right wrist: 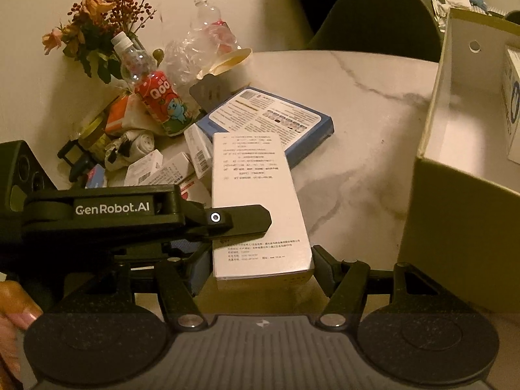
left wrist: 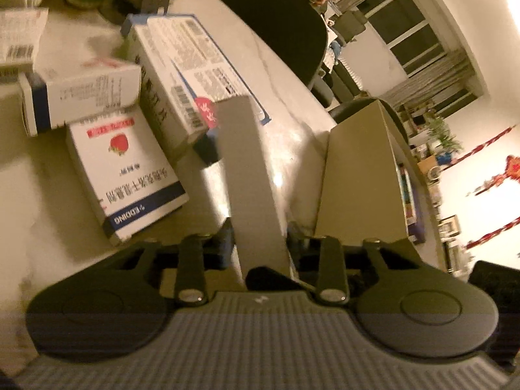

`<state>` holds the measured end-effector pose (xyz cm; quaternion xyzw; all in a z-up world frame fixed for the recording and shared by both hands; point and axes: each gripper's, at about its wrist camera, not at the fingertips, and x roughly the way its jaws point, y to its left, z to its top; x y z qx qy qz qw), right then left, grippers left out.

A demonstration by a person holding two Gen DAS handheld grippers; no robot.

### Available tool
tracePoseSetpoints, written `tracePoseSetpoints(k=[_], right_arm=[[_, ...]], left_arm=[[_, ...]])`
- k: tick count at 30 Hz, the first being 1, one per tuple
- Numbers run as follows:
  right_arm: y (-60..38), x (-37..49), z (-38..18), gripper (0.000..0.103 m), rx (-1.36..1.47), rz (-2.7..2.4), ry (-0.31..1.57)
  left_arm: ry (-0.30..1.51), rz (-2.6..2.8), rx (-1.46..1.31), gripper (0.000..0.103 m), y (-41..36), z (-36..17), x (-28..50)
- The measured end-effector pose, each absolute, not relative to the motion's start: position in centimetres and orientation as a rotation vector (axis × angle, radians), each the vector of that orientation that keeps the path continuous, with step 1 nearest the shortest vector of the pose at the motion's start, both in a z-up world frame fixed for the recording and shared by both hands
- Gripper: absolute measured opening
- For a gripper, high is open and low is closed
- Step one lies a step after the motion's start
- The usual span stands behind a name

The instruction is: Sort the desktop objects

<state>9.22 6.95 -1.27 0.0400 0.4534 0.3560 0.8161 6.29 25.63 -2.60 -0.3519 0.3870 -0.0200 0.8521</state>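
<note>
Right gripper (right wrist: 260,269): we grip the long white carton (right wrist: 256,201) across its width | Left gripper (left wrist: 260,243): we clamp that carton's edge, jaws narrow | Carton: beside open cardboard box (right wrist: 455,195), over marble table (right wrist: 357,97)

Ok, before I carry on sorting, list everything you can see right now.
long box: 1, white, centre, gripped by both tools
flat box: 1, blue, on table beyond it
small boxes: several, white, piled left
drink bottle: 1, red label, leaning in left pile
flowers: 1 bunch, orange-red, far left
cardboard box: 1, tan, open, right
table: 1, white marble
chair: 1, dark, behind table
hand: 1, partly seen, lower left
left tool: 1, black, shut on long box
right tool: 1, black, shut on long box
</note>
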Motion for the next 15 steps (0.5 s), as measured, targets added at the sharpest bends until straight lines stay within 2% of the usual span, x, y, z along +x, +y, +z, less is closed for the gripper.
tracePoseSetpoints(k=[15], right_arm=[[4.5,7.2,0.4,0.073,0.027,0.751,0.858]], left_arm=[[0.798,0.045,-0.406,0.027,21.3,1.6,6.6]])
